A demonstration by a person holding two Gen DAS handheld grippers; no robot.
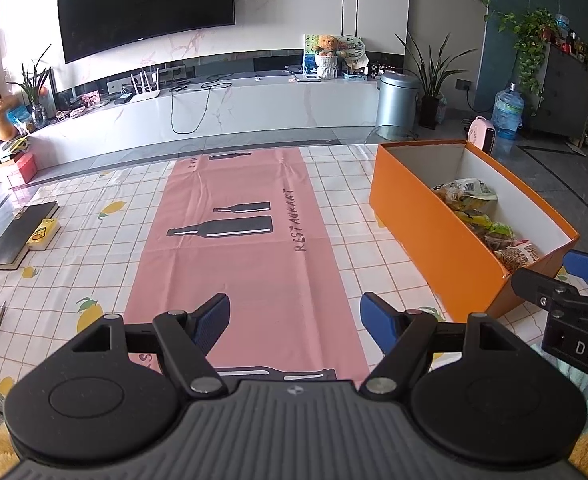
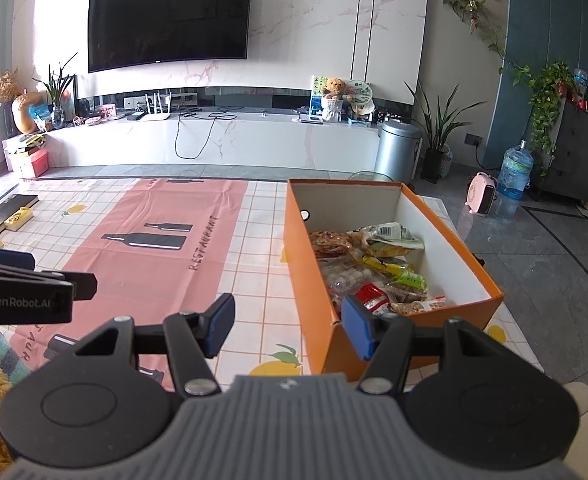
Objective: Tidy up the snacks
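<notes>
On the checked tablecloth (image 1: 333, 208) sits one orange box (image 2: 313, 280) of snack packets (image 2: 373, 272); both tongs, left (image 1: 295, 322) and right (image 2: 287, 326), gape empty.

Orange cardboard box (image 2: 313, 264), open-topped, on checked-cloth bench (image 2: 262, 280). Contents: assorted packaged snacks (image 2: 377, 268). Right tongs (image 2: 288, 326): spread, empty, at box's near corner.
</notes>
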